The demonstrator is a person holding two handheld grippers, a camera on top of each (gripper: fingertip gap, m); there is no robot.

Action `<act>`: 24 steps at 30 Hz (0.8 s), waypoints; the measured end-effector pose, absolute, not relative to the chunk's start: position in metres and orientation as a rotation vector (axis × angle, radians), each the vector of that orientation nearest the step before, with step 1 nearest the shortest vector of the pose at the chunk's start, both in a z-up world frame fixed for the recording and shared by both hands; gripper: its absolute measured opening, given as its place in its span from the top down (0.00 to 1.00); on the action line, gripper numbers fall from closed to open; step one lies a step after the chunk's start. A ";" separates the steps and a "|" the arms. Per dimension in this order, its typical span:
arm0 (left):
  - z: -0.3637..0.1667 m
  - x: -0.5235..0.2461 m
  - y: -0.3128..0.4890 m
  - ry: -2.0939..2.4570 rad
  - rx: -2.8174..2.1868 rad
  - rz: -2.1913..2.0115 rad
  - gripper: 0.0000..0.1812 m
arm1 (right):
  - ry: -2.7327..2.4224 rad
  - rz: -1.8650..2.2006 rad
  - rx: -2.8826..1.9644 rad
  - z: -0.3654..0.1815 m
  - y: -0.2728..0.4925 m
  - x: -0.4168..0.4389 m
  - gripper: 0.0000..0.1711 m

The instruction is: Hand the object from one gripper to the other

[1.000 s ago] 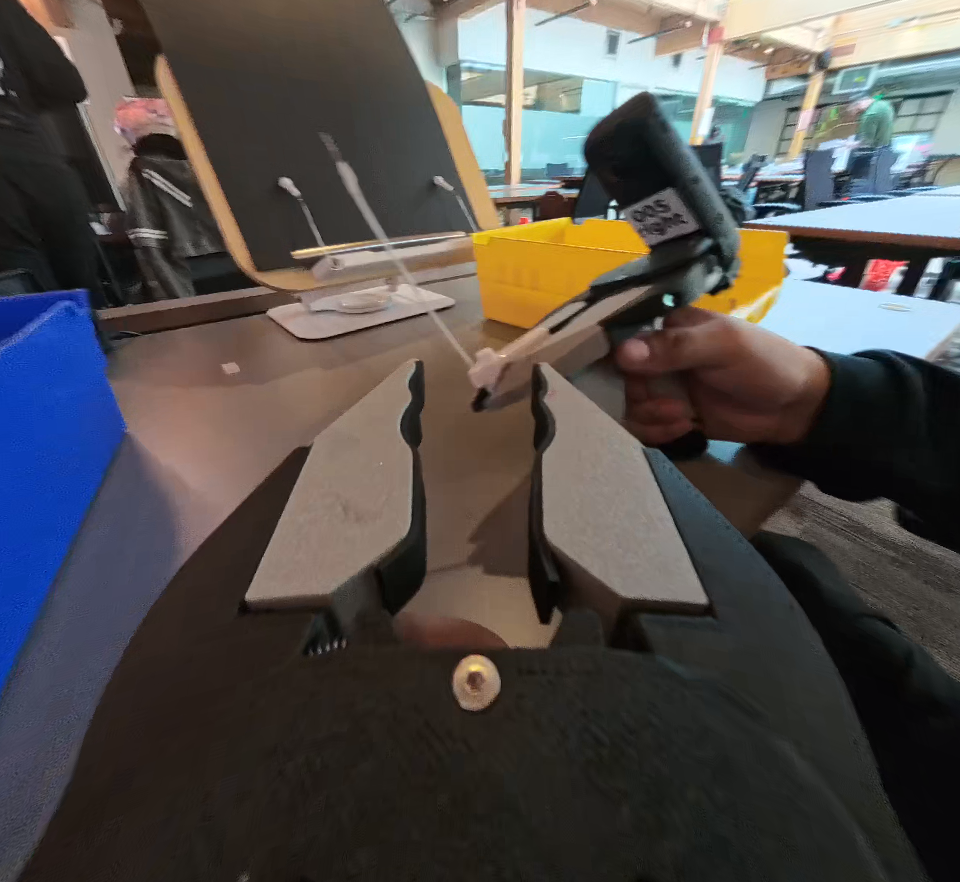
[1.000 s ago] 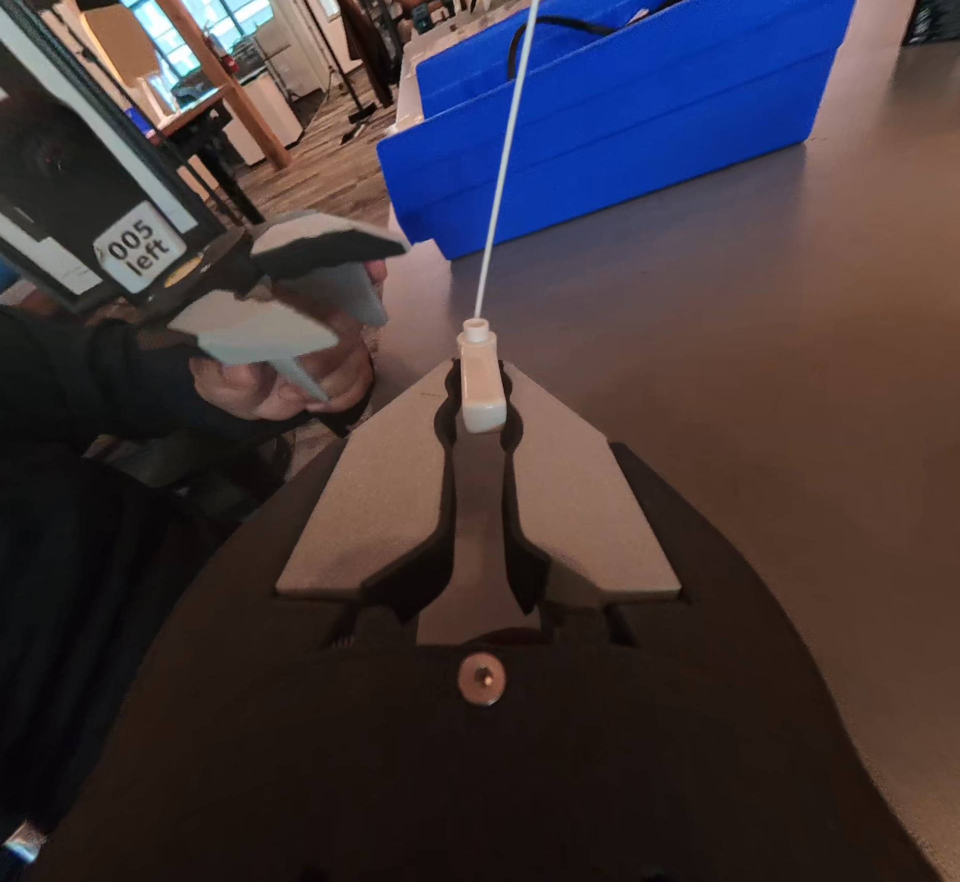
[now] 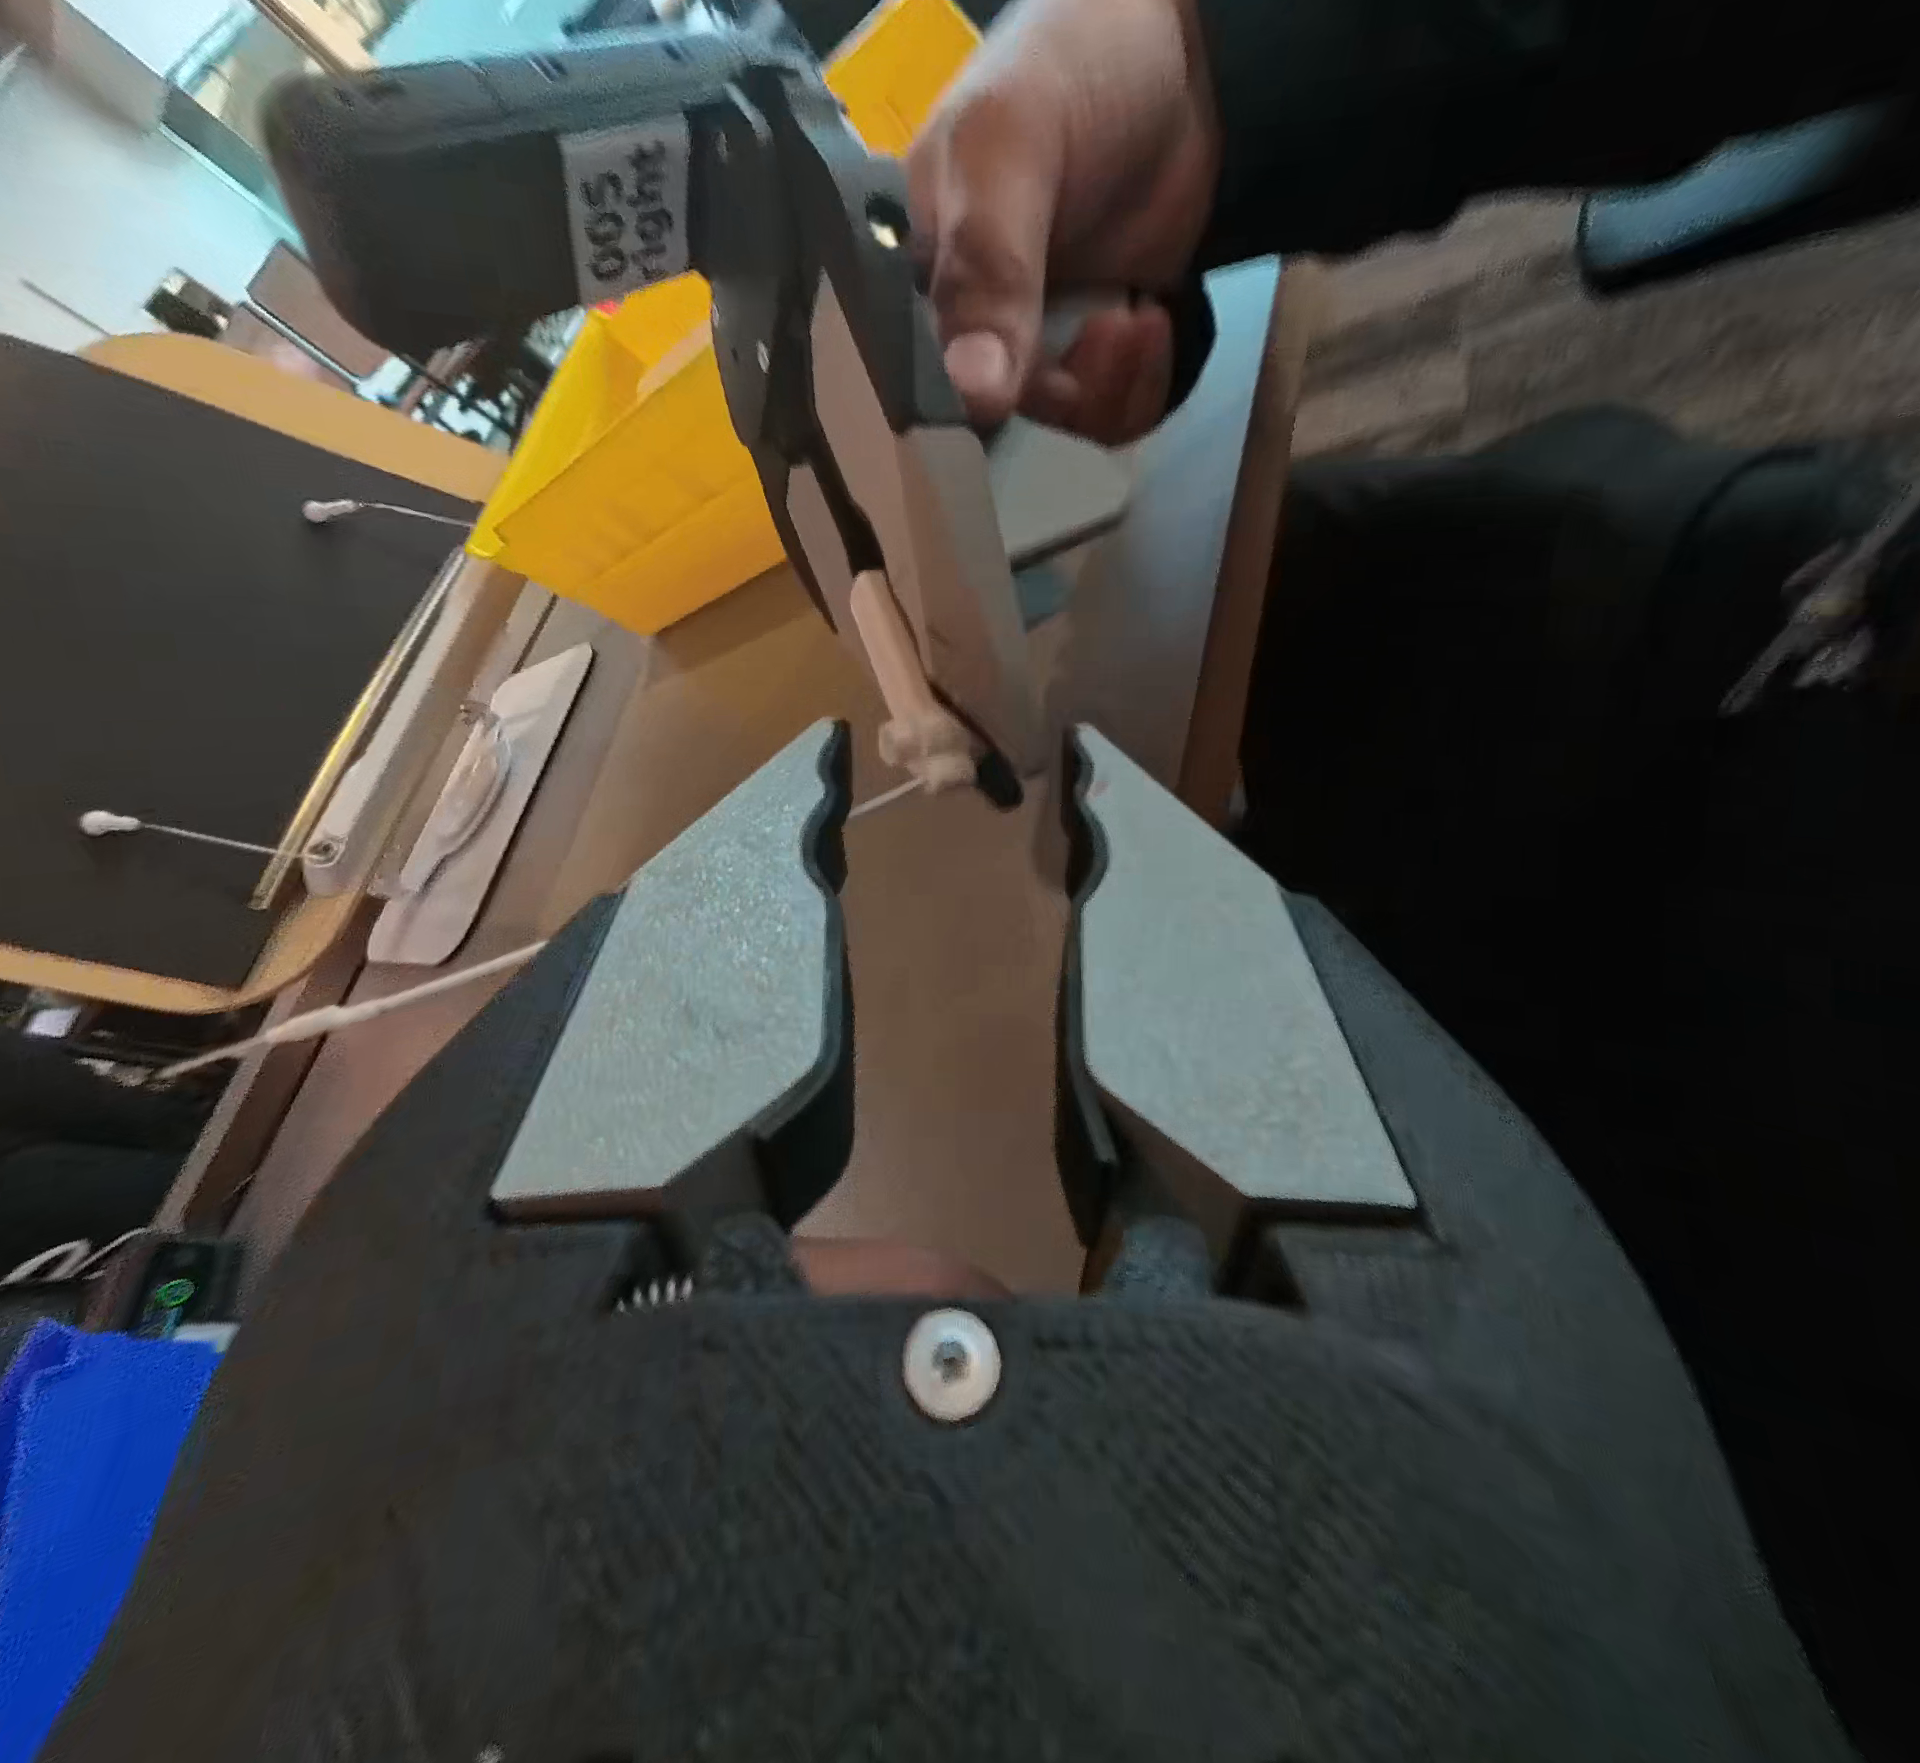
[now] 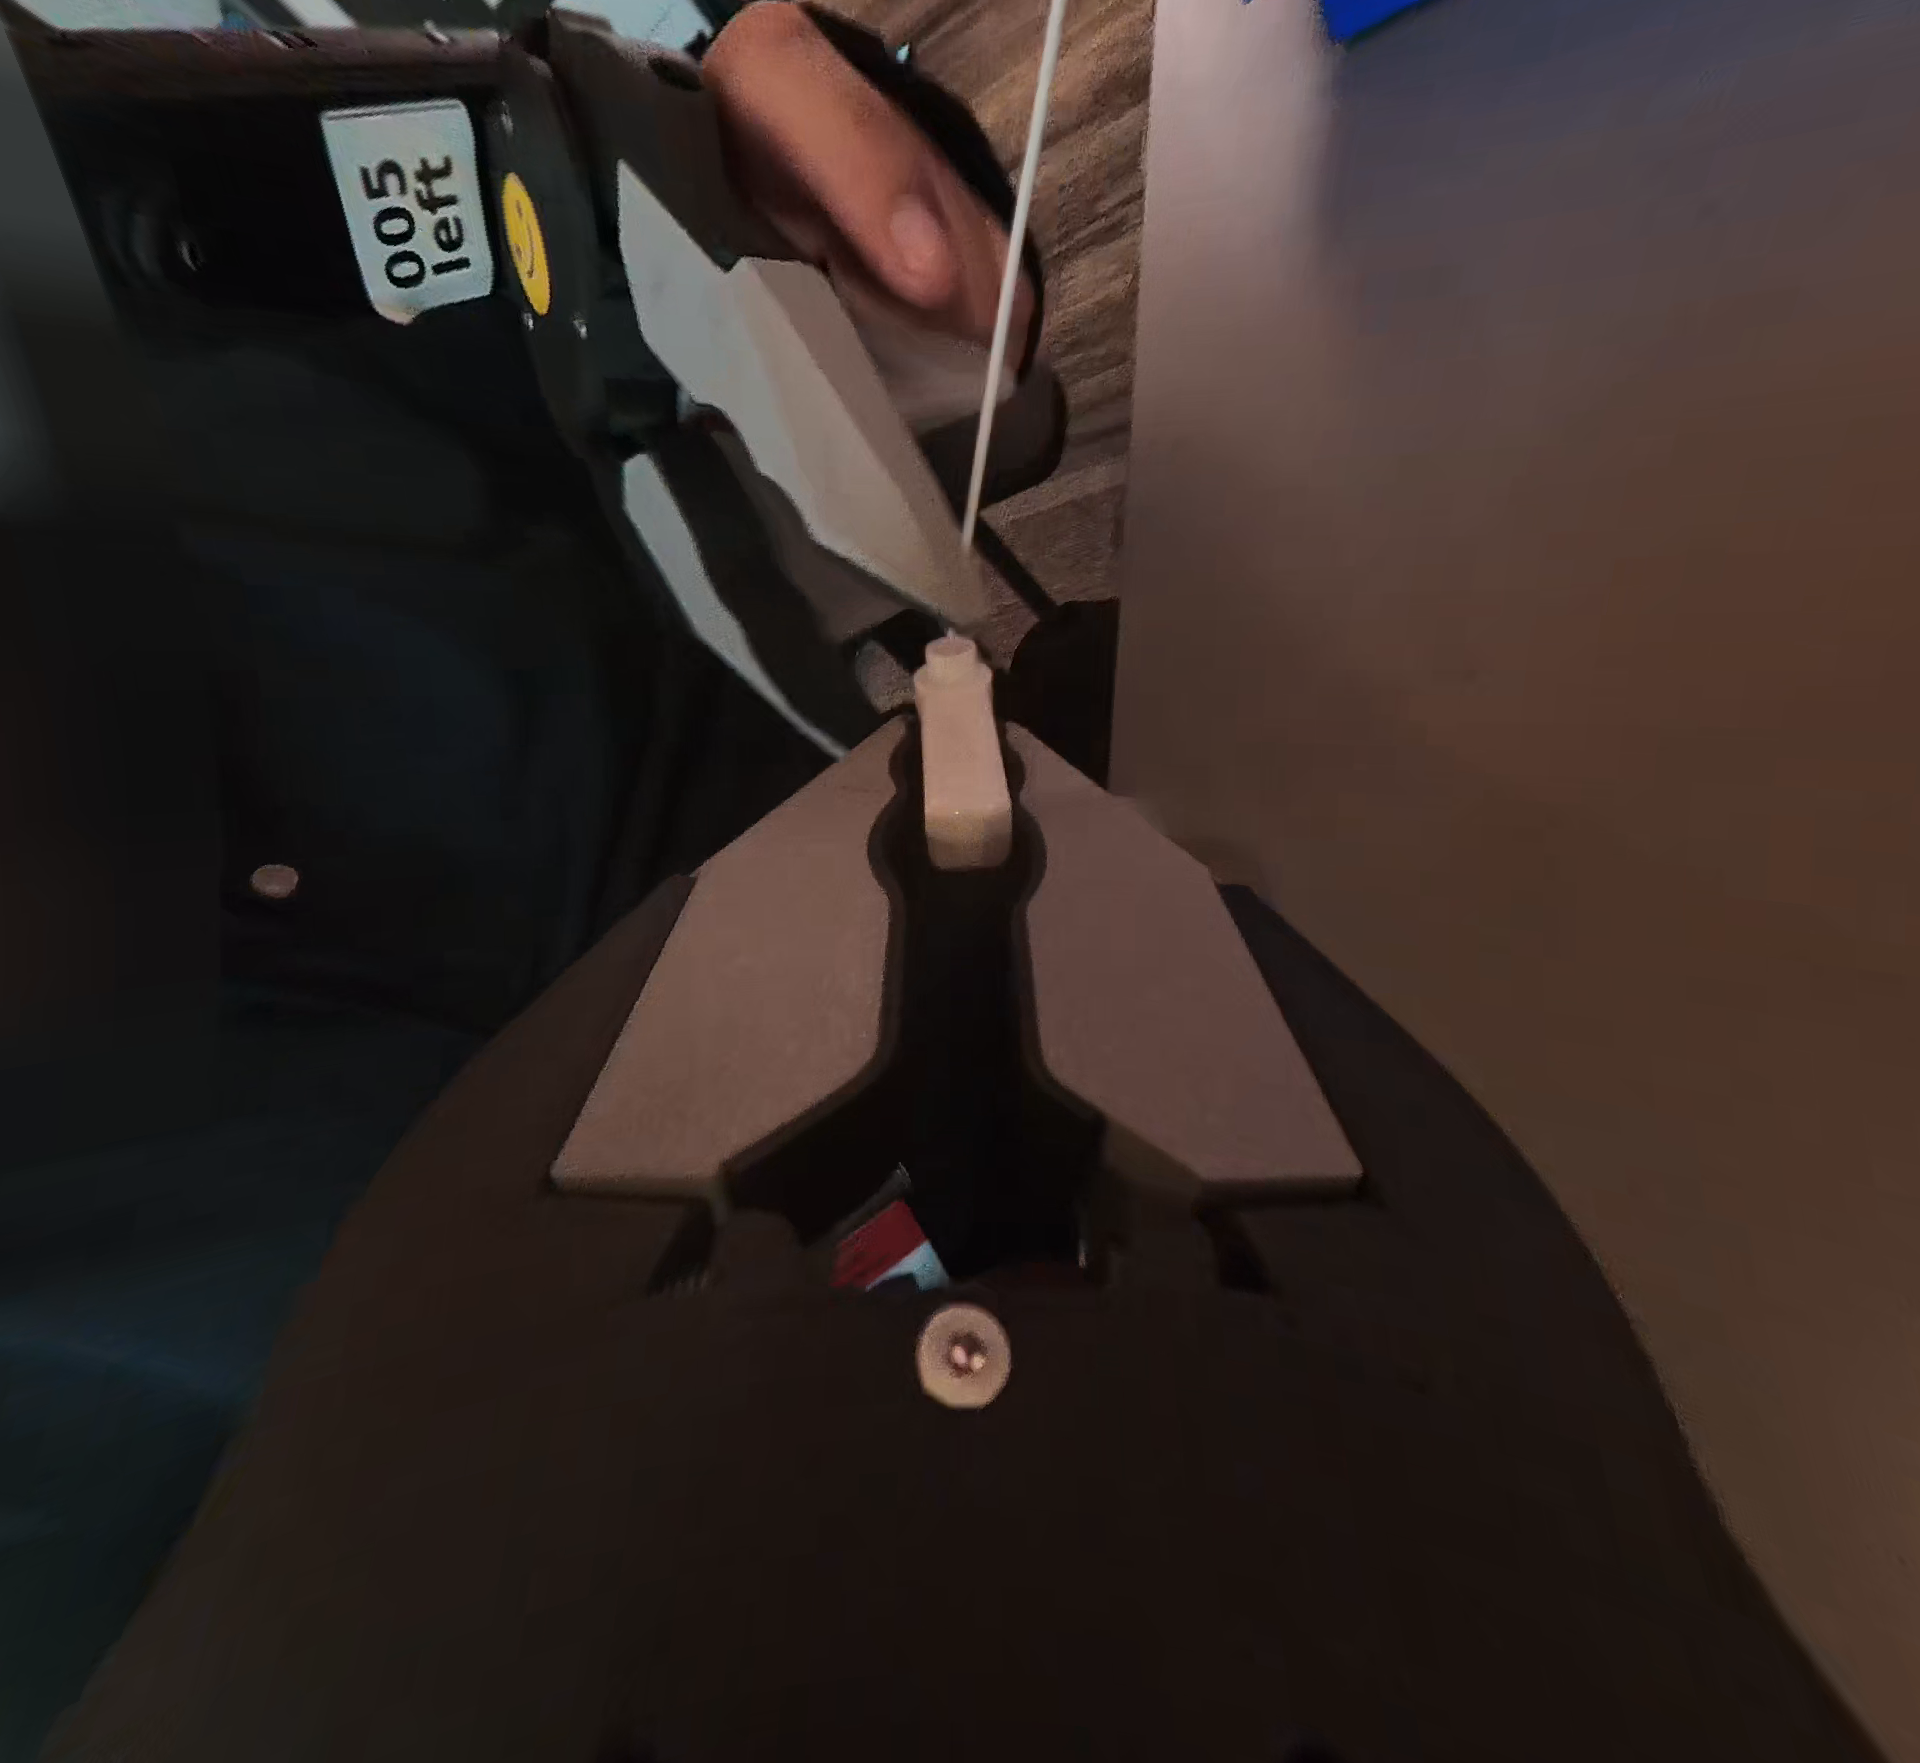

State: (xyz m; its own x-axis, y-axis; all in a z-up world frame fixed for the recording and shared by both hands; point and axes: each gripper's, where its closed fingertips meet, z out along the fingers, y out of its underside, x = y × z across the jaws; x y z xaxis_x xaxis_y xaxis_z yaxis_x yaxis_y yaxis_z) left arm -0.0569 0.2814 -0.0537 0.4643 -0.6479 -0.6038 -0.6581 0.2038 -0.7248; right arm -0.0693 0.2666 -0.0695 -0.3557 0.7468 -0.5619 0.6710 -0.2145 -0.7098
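Held thing: a long white swab [image 4: 1013, 259], its stubby plastic handle [image 4: 961, 757] clamped at the tips of the right gripper [image 4: 961, 809].
Receiver: left gripper [image 3: 951, 783], fingers apart and empty.
Key relation: in the left wrist view the handle [image 3: 914, 731] sits just ahead of the gap between the left fingertips, while the thin shaft [image 3: 343, 1012] runs off crosswise under the left-hand finger.
Judgement: the left gripper should close on the handle stub or the shaft just beyond it.

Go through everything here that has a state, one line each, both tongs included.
Right tongs: shut on the swab's white handle block.
Left tongs: open, fingers either side of the right tongs' tip.
Swab: held, thin stick pointing away from the right tongs.
Two other swabs: standing in the rack by the black board.
Yellow bin: on the table.
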 end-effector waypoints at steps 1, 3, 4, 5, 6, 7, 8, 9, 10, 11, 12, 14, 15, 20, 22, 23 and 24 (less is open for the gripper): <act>-0.060 -0.058 0.280 1.243 -1.497 0.036 0.78 | -1.950 1.629 -1.744 -0.072 0.264 -0.065 0.94; -0.063 -0.058 0.280 1.259 -1.511 0.055 0.79 | -1.995 1.603 -1.748 -0.075 0.261 -0.059 0.94; -0.065 -0.058 0.281 1.269 -1.515 0.067 0.79 | -2.003 1.603 -1.749 -0.076 0.259 -0.057 0.94; -0.065 -0.059 0.283 1.275 -1.519 0.097 0.81 | -2.013 1.603 -1.749 -0.077 0.258 -0.056 0.94; -0.065 -0.060 0.285 1.272 -1.515 0.131 0.81 | -2.034 1.604 -1.748 -0.078 0.256 -0.054 0.94; -0.065 -0.060 0.285 1.283 -1.503 0.147 0.84 | -2.056 1.605 -1.746 -0.080 0.254 -0.052 0.94; -0.066 -0.059 0.284 1.297 -1.491 0.153 0.87 | -2.062 1.608 -1.744 -0.081 0.253 -0.051 0.94; -0.068 -0.060 0.285 1.304 -1.493 0.163 0.90 | -2.054 1.607 -1.746 -0.081 0.254 -0.051 0.94; -0.071 -0.060 0.287 1.312 -1.504 0.169 0.92 | -2.042 1.612 -1.744 -0.079 0.256 -0.052 0.94; -0.073 -0.062 0.289 1.311 -1.518 0.162 0.95 | -2.023 1.630 -1.734 -0.076 0.259 -0.052 0.95; -0.071 -0.064 0.293 1.275 -1.527 0.144 0.98 | -1.997 1.654 -1.718 -0.071 0.261 -0.053 0.94; -0.067 -0.061 0.290 1.229 -1.555 -0.059 1.00 | -1.924 1.658 -1.696 -0.060 0.272 -0.055 0.86; -0.062 -0.060 0.289 1.178 -1.565 -0.169 1.00 | -1.888 1.638 -1.668 -0.054 0.279 -0.056 0.85; -0.039 -0.065 0.284 1.012 -1.575 -0.464 1.00 | -1.805 1.464 -1.437 -0.017 0.291 -0.053 0.73; -0.033 -0.061 0.280 0.961 -1.595 -0.601 1.00 | -1.809 1.329 -1.293 -0.007 0.285 -0.056 0.72; -0.030 -0.061 0.280 0.925 -1.606 -0.651 1.00 | -1.835 1.271 -1.248 -0.008 0.279 -0.058 0.73; -0.027 -0.060 0.279 0.897 -1.607 -0.699 1.00 | -1.865 1.215 -1.241 -0.012 0.274 -0.060 0.73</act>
